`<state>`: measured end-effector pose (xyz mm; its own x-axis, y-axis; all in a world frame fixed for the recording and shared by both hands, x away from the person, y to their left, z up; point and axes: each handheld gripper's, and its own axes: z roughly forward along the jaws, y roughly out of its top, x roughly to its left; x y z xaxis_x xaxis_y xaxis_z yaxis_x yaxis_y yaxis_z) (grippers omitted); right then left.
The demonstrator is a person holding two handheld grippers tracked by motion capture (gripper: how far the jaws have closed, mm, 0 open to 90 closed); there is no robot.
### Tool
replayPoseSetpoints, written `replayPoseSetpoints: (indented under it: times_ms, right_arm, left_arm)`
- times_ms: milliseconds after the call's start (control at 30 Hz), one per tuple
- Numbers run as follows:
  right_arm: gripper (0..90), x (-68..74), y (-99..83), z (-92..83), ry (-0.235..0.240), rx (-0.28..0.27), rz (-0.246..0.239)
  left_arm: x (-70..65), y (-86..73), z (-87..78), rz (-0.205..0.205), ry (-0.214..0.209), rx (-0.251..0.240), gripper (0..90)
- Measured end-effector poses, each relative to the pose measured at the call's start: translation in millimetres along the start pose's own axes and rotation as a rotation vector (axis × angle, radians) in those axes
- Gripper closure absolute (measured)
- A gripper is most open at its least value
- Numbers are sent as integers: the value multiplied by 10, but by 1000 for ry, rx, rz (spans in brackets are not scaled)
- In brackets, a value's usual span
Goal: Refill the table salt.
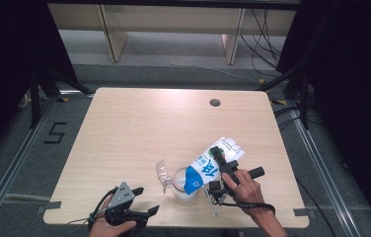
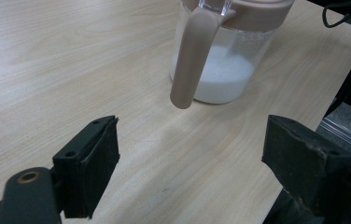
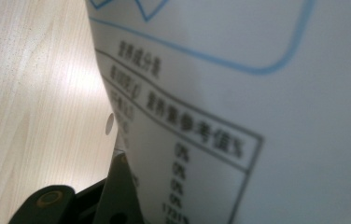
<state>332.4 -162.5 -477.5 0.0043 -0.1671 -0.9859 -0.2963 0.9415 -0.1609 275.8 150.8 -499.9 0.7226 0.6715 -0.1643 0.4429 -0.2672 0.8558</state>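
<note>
**Right gripper tips carton over jug**

Our right gripper [image 1: 221, 166] clamps the blue-and-white carton [image 1: 212, 164], tilted spout-down over the clear jug [image 1: 182, 186] of white liquid near the worktop's [image 1: 139, 128] front edge. Our left gripper [image 1: 141, 200] rests wide apart, holding nothing.

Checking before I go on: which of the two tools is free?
The left tool, at the table's near edge: open, holding nothing. The right tool is shut on the tilted bag above the jug.
</note>
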Motion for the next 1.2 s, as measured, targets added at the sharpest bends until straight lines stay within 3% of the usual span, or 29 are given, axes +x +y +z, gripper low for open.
replayPoseSetpoints:
  times_ms: [233, 367, 400, 667, 733, 767, 800, 867, 900, 933, 967, 1200]
  right_arm:
    - [654, -2, 1, -3, -1, 2, 2]
    - [655, -17, -7, 14, -23, -25, -16]
    - [656, -2, -5, -6, 3, 12, 10]
    - [658, -13, -2, 0, -1, 3, -3]
    - [658, 8, -3, -8, 0, 14, 22]
    - [658, -26, -1, 8, -8, -8, -20]
    - [659, 6, -3, -8, 0, 15, 20]
    - [659, -26, -2, 9, -10, -8, -20]
    - [660, -22, -3, 8, -13, -12, -16]
    - [660, 12, -7, 1, -14, -3, 21]
    - [661, -13, 0, -2, -1, 6, -2]
    - [663, -15, -2, -2, -4, 3, -3]
  left_arm:
    - [0, 2, -2, 2, 0, 3, 179]
    - [3, 2, -3, 2, -2, 3, 179]
    - [0, 2, -5, 0, 1, 5, 179]
    - [1, 1, -1, 0, -2, 1, 179]
    - [1, 1, -1, 0, -1, 1, 180]
    - [-1, 2, -4, 0, 1, 5, 180]
    - [0, 2, -3, 0, 0, 5, 179]
    - [-1, 2, -3, 0, 0, 4, 179]
    - [-1, 2, -4, 0, 1, 5, 179]
    - [1, 1, -1, 0, -2, 1, 180]
    - [0, 2, -4, 0, 1, 4, 179]
    - [1, 2, -3, 1, 0, 4, 179]
